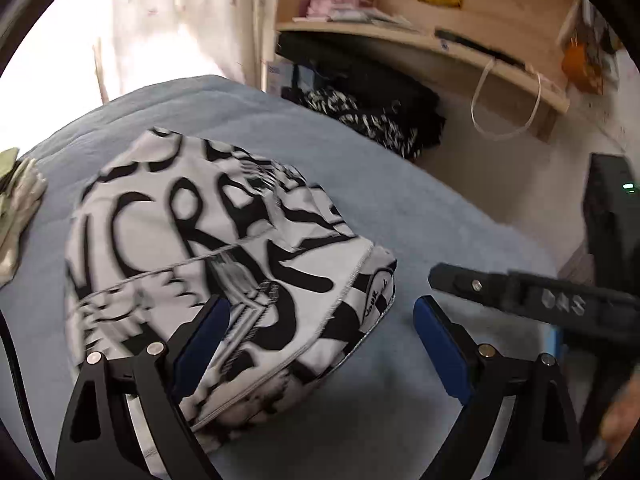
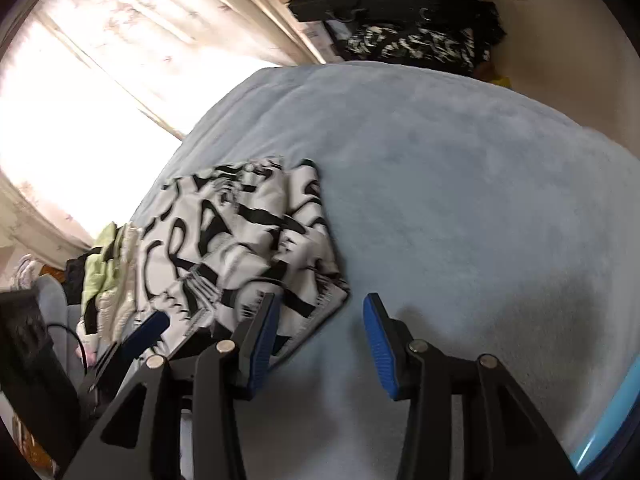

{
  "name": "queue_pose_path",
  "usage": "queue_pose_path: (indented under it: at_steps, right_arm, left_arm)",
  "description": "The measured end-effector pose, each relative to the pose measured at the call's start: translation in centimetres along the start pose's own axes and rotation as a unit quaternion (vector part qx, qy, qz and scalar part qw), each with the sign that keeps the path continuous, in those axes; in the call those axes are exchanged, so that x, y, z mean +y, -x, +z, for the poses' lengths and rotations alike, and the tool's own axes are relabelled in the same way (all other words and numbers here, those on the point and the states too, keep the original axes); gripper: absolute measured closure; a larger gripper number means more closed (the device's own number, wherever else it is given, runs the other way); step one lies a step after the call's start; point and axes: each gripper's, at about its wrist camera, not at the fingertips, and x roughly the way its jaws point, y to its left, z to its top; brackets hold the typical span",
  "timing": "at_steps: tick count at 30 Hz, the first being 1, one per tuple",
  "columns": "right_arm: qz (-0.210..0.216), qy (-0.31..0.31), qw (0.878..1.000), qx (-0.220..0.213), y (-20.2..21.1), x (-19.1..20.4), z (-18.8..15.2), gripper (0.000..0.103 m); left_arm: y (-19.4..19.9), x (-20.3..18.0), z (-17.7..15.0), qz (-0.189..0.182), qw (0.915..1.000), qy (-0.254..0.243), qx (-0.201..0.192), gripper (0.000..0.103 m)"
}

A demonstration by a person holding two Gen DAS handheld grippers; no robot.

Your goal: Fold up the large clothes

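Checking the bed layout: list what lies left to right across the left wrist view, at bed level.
pale green clothes at the left edge → folded black-and-white printed garment → bare blue blanket → right gripper reaching in from the right edge.

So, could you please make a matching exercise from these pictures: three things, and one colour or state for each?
Things:
1. folded garment
2. blanket
3. left gripper

Colour or state:
A. light blue, spread under everything
B. open, nothing between the pads
C. white with black lettering, lying folded

Pairs: 1-C, 2-A, 3-B
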Motion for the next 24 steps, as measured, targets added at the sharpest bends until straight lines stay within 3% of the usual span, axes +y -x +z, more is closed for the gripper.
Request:
queue_pose_path:
  at_steps: [6, 8, 9, 12, 14, 17, 23, 24]
  right_arm:
    - [0.061, 0.025, 0.998, 0.023, -0.9, 2.3, 3.5, 0.059]
    - [0.082, 0.031, 0.995, 0.045, -2.6, 3.1, 5.1, 0.059]
    - [0.089, 0.035, 0.994, 0.055, -3.7, 3.4, 5.9, 0.059]
    - [0.095, 0.034, 0.99, 0.099, -7.5, 3.7, 7.6, 0.059]
    - [0.098, 0.032, 0.985, 0.139, -10.8, 3.6, 8.6, 0.059]
    - [0.106, 0.016, 0.979, 0.174, -13.9, 3.2, 8.9, 0.059]
    - [0.11, 0.009, 0.976, 0.19, -17.0, 3.4, 8.8, 0.06]
    - [0.108, 0.015, 0.976, 0.186, -17.1, 3.6, 8.8, 0.072]
  left_arm:
    - [3.1, 7.5, 1.0, 0.039, 0.9944, 0.098, -0.002, 0.011]
    - [3.2, 11.2, 0.9, 0.071, 0.9875, 0.14, 0.002, 0.019]
    - [3.1, 12.5, 0.7, 0.08, 0.9847, 0.155, 0.007, 0.028]
    - [1.4, 17.0, 0.4, 0.078, 0.9751, 0.204, 0.038, 0.05]
    - [-0.3, 19.1, 0.2, 0.066, 0.969, 0.231, 0.058, 0.053]
    - [-1.5, 19.7, 0.4, 0.056, 0.9705, 0.228, 0.056, 0.053]
    - [-3.8, 19.4, 1.4, 0.073, 0.9751, 0.197, 0.071, 0.049]
    - [-4.1, 19.4, 1.5, 0.075, 0.9747, 0.197, 0.075, 0.049]
